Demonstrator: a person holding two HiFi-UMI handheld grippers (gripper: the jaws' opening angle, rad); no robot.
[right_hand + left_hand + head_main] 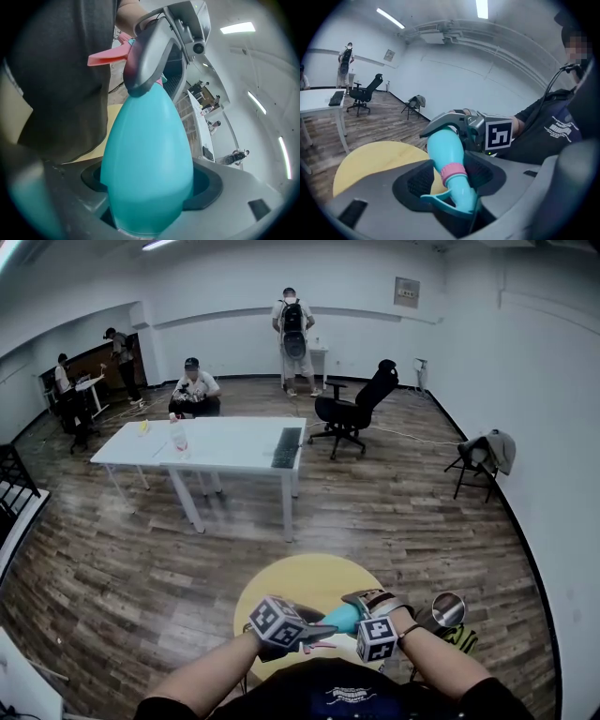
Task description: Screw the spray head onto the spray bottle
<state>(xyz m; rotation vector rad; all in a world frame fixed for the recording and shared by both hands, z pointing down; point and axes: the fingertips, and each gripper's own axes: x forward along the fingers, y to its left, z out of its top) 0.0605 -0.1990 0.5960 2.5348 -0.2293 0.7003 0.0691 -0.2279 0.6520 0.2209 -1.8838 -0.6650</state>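
Note:
A turquoise spray bottle (342, 618) hangs tilted over the round yellow table (300, 579), close to my body. My right gripper (147, 187) is shut on the bottle's (147, 154) fat lower body, which fills the right gripper view. The spray head (459, 192) sits on the neck with its pink collar (453, 171) against the bottle's (445, 147) shoulder. My left gripper (452, 180) holds the head, its pads close on either side of the collar. From the right gripper view the left gripper (159, 61) covers the bottle top, with a pink part of the head (108, 55) sticking out left.
A long white table (234, 442) with a keyboard stands mid-room, a black office chair (356, 409) behind it. A folding chair with a jacket (483, 456) is by the right wall. Several people are at the back. A round shiny object (448, 608) is by my right forearm.

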